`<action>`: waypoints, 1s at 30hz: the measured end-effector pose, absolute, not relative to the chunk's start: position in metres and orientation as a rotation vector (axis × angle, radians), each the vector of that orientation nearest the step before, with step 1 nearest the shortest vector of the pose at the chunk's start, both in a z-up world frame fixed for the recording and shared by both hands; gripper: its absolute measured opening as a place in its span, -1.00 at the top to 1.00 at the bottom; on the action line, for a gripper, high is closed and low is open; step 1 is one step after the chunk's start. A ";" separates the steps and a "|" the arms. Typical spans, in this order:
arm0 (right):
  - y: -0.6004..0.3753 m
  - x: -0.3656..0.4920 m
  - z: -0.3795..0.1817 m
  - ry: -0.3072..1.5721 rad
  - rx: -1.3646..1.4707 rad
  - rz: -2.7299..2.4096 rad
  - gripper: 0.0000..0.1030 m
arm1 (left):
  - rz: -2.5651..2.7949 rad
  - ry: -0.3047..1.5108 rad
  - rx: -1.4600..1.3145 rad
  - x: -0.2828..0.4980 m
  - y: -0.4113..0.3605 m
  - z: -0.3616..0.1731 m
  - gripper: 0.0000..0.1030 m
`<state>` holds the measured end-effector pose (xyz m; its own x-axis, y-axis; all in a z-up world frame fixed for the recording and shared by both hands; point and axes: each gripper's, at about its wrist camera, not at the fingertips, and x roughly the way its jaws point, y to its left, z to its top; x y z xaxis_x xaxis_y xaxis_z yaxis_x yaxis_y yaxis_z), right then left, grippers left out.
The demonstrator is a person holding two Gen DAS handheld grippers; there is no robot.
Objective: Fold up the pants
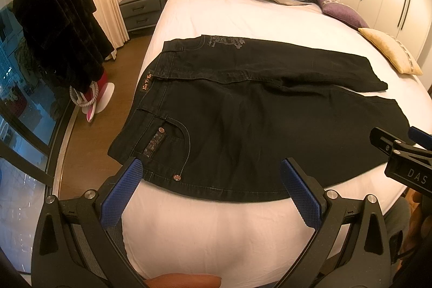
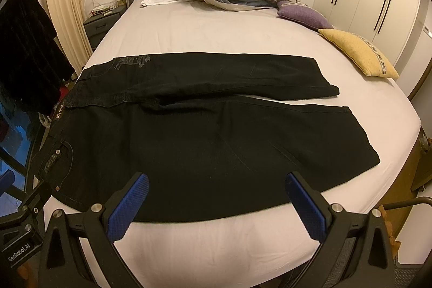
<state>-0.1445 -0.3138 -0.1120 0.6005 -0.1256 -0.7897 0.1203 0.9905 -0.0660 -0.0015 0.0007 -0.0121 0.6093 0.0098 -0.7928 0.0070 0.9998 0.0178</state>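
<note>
A pair of black jeans [image 2: 205, 142] lies spread flat across a bed [image 2: 205, 29] with a white sheet, unfolded; by the look of it, no fold has been made yet, so all the folding remains. Their long axis runs left to right across the bed, waistband at the left edge, leg hems to the right, legs slightly apart. The left gripper [image 1: 210, 174] and right gripper [image 2: 216, 188] hover at the near edge, jaws wide open, holding nothing.

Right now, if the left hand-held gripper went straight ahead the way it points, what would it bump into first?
Most likely the black denim pants spread on the white bed sheet. The open left hand-held gripper points at their near edge by the waist pocket, though depth is hard to judge.
</note>
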 end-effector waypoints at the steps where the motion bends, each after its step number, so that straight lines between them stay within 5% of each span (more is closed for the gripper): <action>1: -0.314 -0.145 -0.112 0.915 -0.006 -0.141 -1.00 | 0.002 0.915 0.020 -0.002 0.001 -0.013 -1.00; 30: -0.313 -0.145 -0.113 0.917 -0.007 -0.142 -1.00 | 0.002 0.920 0.019 -0.002 0.002 -0.015 -1.00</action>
<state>-0.1449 -0.3130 -0.1132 0.5991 -0.1253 -0.7908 0.1194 0.9906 -0.0665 -0.0025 0.0022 -0.0151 0.6057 0.0099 -0.7956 0.0067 0.9998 0.0175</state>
